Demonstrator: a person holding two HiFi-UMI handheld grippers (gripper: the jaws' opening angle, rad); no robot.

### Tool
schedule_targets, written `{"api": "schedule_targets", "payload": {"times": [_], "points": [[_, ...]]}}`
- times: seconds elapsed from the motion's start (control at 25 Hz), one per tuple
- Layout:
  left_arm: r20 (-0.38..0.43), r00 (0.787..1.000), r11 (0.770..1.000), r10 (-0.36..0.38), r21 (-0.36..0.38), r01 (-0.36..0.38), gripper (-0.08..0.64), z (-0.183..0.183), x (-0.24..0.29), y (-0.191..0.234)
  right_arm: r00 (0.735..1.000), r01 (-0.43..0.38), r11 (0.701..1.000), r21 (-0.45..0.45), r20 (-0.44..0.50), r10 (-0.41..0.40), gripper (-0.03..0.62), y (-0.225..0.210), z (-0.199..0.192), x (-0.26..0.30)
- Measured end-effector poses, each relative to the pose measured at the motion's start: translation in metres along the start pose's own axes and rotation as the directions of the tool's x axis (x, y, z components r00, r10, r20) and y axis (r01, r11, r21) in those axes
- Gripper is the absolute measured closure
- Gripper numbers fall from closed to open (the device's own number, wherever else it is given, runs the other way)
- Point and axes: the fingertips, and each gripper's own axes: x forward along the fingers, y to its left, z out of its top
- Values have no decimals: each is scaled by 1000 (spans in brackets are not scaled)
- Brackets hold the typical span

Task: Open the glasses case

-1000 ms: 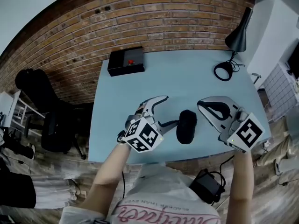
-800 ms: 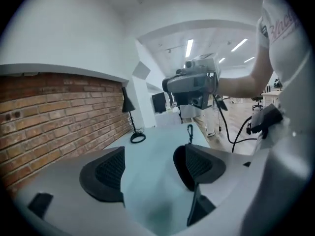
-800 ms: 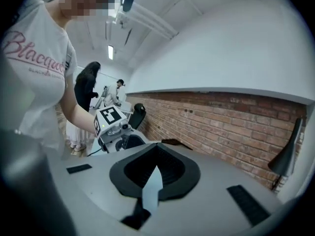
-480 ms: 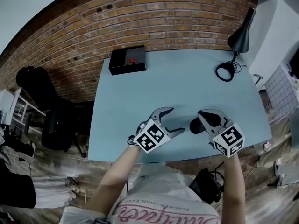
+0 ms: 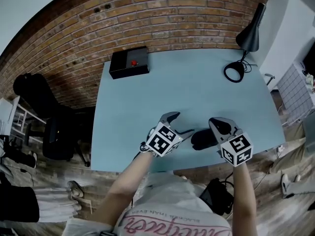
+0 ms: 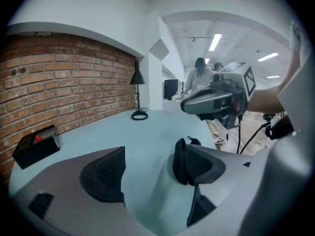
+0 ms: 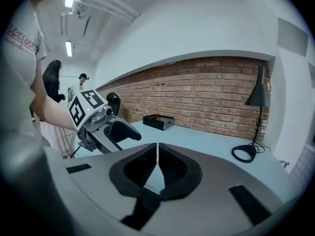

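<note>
The black glasses case (image 5: 202, 139) lies closed on the light blue table (image 5: 172, 87) near its front edge, between my two grippers. My left gripper (image 5: 183, 123) is open just left of the case. In the left gripper view (image 6: 150, 168) the case's dark end (image 6: 181, 161) rests against the inner side of the right-hand pad (image 6: 202, 165). My right gripper (image 5: 213, 122) hangs over the case's right end and hides it. Its pads (image 7: 170, 167) meet at the tips with nothing between them (image 7: 157, 156).
A black box with a red button (image 5: 129, 63) sits at the table's far left. A black desk lamp (image 5: 247, 33) with a ring base (image 5: 234, 73) stands at the far right. The brick wall (image 5: 147, 14) runs behind. An office chair (image 5: 56, 132) stands left of the table.
Both grippers have closed in on the case. The right gripper came from the right to stand over its end. The case, end-on before, now lies crosswise.
</note>
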Motion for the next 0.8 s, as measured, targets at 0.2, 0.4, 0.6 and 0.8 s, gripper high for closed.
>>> {"api": "schedule_targets", "payload": {"times": [0.2,0.4,0.6,0.8], "points": [[-88,993,990,-81,-120,70,164,-22,30,-9,995,86,983,164,-58,-77,572,-15,-33,-2],[-162,957,969,-242,-80,232,164,-28,54,-49,985,159,947,279,-110,-133,571,-25,-64,-15],[-291,907,952,-304,-50,303,196,-44,91,-66,981,183,925,334,-128,-147,571,-23,-81,-25],[-342,909,969,-240,-20,248,444,-56,110,-62,980,184,923,338,-131,-147,572,-18,-85,-31]]}}
